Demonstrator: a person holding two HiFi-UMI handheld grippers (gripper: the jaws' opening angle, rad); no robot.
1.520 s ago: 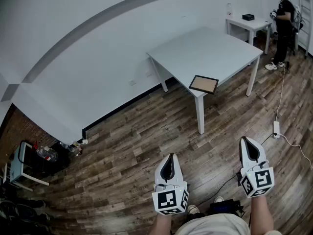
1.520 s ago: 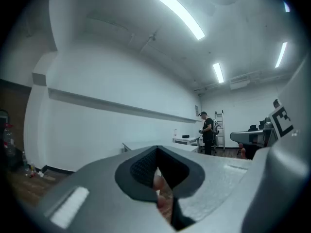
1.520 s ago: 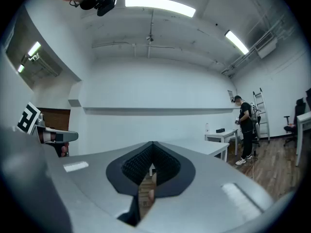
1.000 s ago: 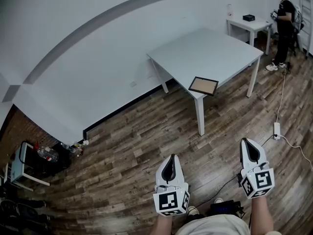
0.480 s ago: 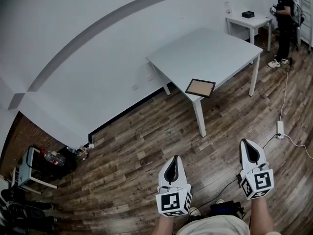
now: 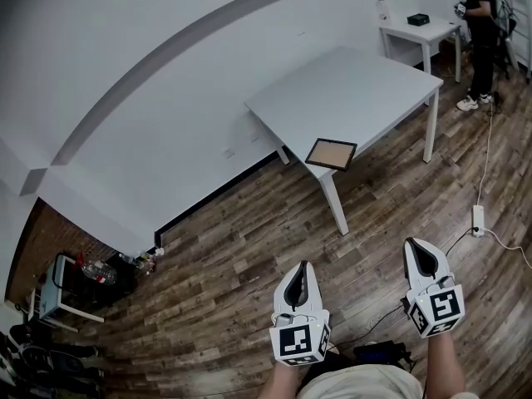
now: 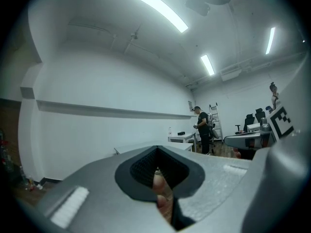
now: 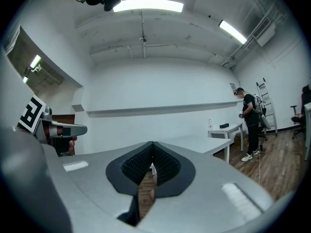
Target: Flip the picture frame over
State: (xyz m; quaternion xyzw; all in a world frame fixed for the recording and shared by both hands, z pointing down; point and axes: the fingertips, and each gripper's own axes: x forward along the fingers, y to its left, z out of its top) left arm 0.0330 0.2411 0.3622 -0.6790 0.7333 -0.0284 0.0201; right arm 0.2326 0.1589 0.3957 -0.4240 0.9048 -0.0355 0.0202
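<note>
picture frame lying flat at the near corner of the big white table, well apart from both grippers, person standing at the far side, left gripper jaws together, empty, right gripper likewise closed on nothing

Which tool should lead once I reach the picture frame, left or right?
Left, narrowly. The left tool lines up more closely with the picture frame at the near corner of the table; the right tool sits further to the side. Both are shut, empty and far from it.
</note>
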